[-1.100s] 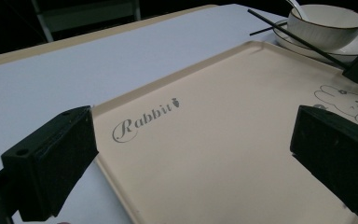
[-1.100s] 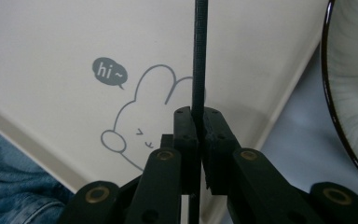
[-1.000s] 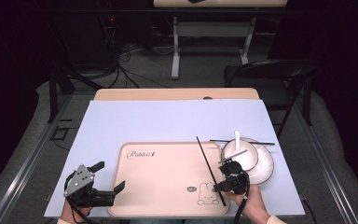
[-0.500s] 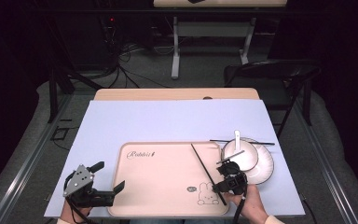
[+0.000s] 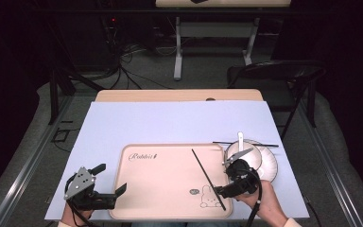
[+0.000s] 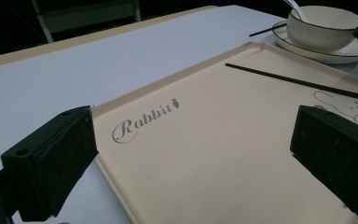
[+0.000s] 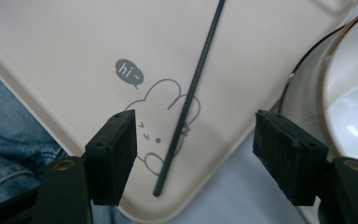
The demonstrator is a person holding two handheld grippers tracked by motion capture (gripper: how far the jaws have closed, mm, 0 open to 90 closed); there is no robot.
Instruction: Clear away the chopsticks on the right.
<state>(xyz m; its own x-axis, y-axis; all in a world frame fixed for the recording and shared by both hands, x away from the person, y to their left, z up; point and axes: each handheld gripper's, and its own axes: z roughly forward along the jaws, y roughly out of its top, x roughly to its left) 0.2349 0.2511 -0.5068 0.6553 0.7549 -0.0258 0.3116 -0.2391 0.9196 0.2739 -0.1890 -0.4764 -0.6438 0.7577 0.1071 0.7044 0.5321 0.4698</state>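
- A cream tray point(image 5: 170, 182) lies flat on the lilac-covered desk point(image 5: 170, 123), at the near edge, between the two hands.
- On the tray lies one black chopstick point(image 5: 208, 179), running from about 11 o'clock down to 5 o'clock across the tray's right part; its lower end crosses the printed rabbit point(image 7: 165, 126) and stops just short of the tray's rim.
- At 3 o'clock from the tray, just beside it, stands a white bowl point(image 5: 242, 156) with a dark rim on a white saucer point(image 5: 267, 165); a white spoon point(image 5: 240, 140) rests in the bowl, handle pointing to 12 o'clock.
- A second black chopstick point(image 5: 246, 143) lies across the far edge of the saucer, running 9 to 3 o'clock.
- Writing on the tray: "Rabbit" point(image 6: 142, 122) in script with a small carrot after it, at the tray's upper left; a grey speech bubble reading "hi~" point(image 7: 129, 73) beside the rabbit drawing.
- The left tongs point(image 5: 108, 177) are held at 9 o'clock from the tray, jaws spread wide and empty, over the tray's left edge.
- The right tongs point(image 5: 227, 177) have their jaws apart, empty, straddling the lower end of the chopstick without touching it, with the bowl close beside one jaw.
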